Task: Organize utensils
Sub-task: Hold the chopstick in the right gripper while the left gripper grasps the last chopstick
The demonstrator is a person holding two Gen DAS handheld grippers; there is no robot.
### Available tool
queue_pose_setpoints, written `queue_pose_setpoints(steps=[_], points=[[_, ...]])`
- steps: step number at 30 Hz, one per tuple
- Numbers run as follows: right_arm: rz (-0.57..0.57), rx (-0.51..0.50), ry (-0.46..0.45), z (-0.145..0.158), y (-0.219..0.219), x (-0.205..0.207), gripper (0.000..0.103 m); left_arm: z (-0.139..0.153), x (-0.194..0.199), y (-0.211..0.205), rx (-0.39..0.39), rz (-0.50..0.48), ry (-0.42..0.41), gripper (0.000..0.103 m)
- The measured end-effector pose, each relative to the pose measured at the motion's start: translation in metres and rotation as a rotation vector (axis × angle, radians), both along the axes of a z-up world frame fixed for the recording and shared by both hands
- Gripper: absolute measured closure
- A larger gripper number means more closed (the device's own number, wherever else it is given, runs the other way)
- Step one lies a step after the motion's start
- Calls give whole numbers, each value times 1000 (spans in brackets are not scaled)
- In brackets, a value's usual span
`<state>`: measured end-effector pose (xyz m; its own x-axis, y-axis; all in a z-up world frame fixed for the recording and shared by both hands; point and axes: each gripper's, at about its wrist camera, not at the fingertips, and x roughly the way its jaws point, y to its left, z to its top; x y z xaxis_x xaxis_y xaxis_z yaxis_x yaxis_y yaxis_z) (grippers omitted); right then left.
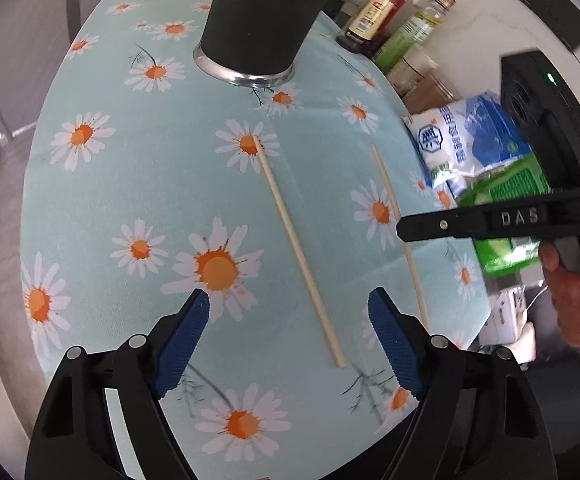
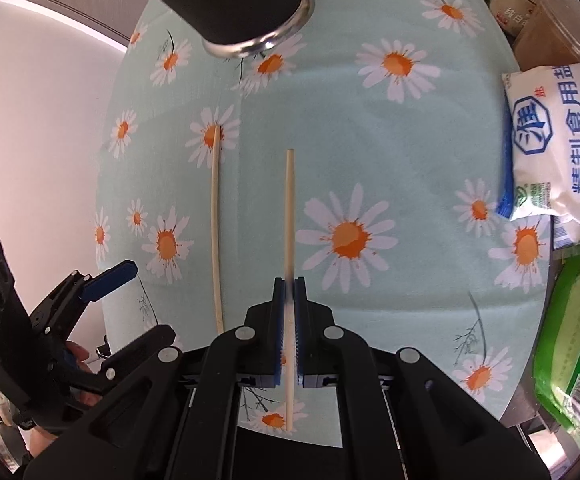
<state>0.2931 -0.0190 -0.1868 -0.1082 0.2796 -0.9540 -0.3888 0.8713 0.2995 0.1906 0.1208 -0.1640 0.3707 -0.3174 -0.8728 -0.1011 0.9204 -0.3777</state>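
Across the table (image 1: pixel 130 184) lies a pale green cloth printed with white and orange daisies; beyond its far edge are a light wall and a grey floor, blurred at the rim of both views.

At the far end of the cloth stands a black cup (image 1: pixel 258 12) with a shiny metal base rim, the landmark for everything else. To the right of the cup, off the cloth edge, stand several sauce bottles (image 1: pixel 394 12) with gold caps. Nearer than those, still right of the cup, lie a white and blue salt bag (image 2: pixel 558 148) and a green packet (image 2: pixel 574 340). Nothing stands between the cup and the two chopsticks.

One chopstick (image 1: pixel 298 248) lies flat on the cloth, its far tip on a daisy just in front of the cup, its length running away from the cup. The second chopstick (image 2: pixel 290 208) points toward the cup and sits to the right of the first, roughly parallel to it.

The left tongs (image 1: pixel 290 320) are spread wide, hovering with the lying chopstick between the blue pads (image 1: pixel 186 340), which do not touch it. No earlier view shows their motion. The right tongs (image 2: pixel 289 288) are pressed together, pinching the second chopstick near its middle, with both ends sticking out past the pads. A hand (image 1: pixel 574 292) grips the right tongs' handle.
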Motion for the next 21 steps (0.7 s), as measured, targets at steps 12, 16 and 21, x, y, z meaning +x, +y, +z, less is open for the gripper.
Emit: queue_pose_setpoints(steps=[12,16,21], points=[[47,127,-3,17,-43,28,98,-21,38,-19,-10,143,195,66],[64,178,6,19,-52,32,98,-27,46,-30,59,156,242,77],[80,214,21,22,-64,34,98,-26,53,-37,162,171,273,82]])
